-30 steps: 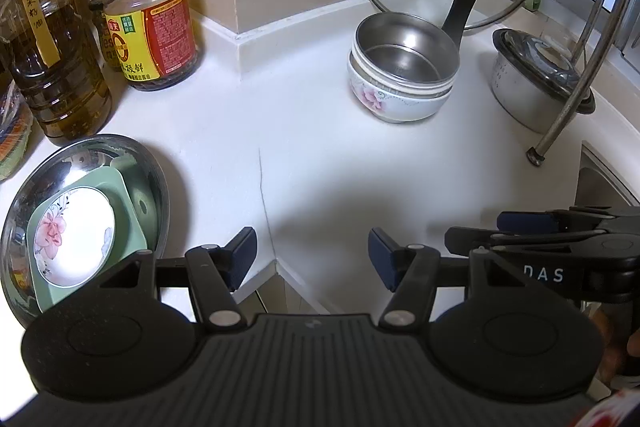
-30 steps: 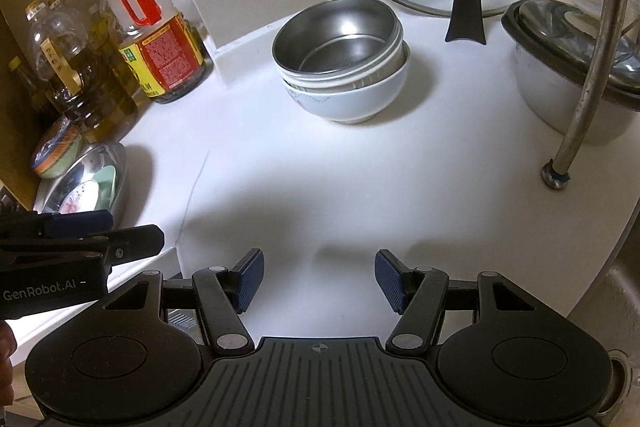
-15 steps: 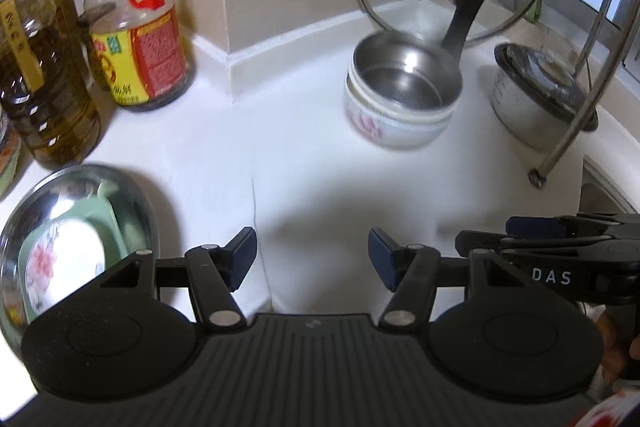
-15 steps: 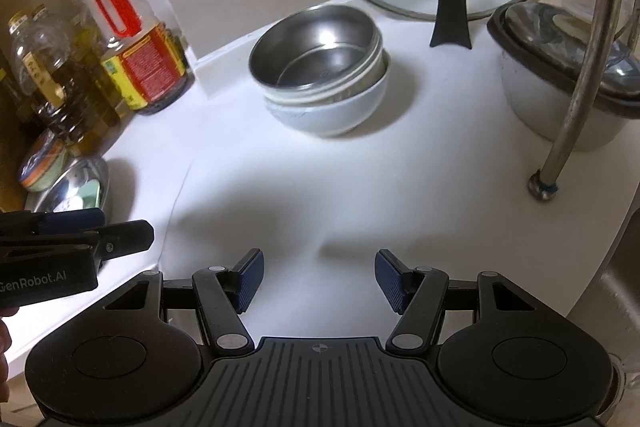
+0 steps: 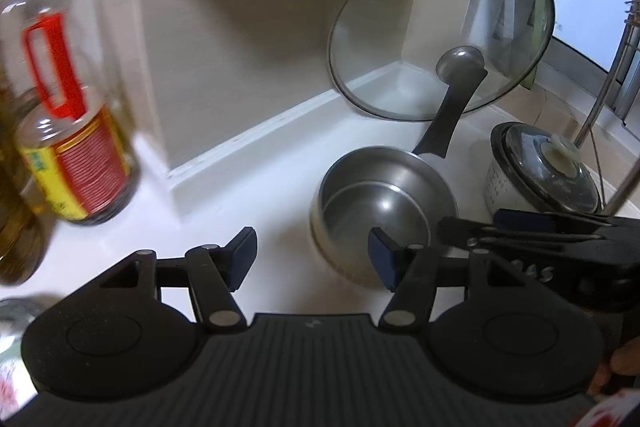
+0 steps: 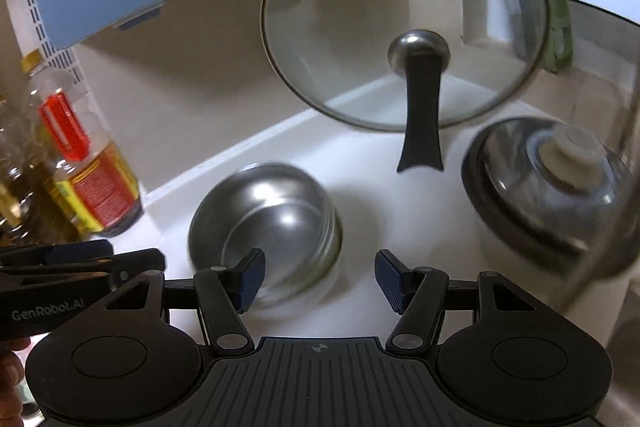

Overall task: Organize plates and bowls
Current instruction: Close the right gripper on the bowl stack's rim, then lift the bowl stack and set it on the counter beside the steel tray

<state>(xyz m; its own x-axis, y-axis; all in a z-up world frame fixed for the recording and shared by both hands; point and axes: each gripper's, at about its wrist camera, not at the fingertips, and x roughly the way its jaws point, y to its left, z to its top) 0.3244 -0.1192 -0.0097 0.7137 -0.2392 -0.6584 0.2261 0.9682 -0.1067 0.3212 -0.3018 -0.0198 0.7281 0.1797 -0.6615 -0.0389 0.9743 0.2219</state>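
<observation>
A steel bowl (image 5: pixel 380 203) sits nested in a stack of bowls on the white counter (image 5: pixel 248 203); it also shows in the right wrist view (image 6: pixel 272 215). My left gripper (image 5: pixel 312 259) is open and empty, its right finger in front of the bowl's near rim. My right gripper (image 6: pixel 320 277) is open and empty, its left finger over the bowl's near edge. The right gripper also shows at the right of the left wrist view (image 5: pixel 540 239). The steel dish of plates (image 5: pixel 12 311) is only a blurred sliver at the left edge.
Oil bottles (image 5: pixel 76 155) stand at the left by the wall. A glass lid (image 5: pixel 440 27) with a black handle leans in the corner behind the bowls. A lidded pot (image 5: pixel 540 175) and a metal rack leg (image 5: pixel 600 107) stand to the right.
Both grippers have moved forward toward the stacked bowls, which now sit right at the fingertips. The dish of plates has slid almost out of view at the left.
</observation>
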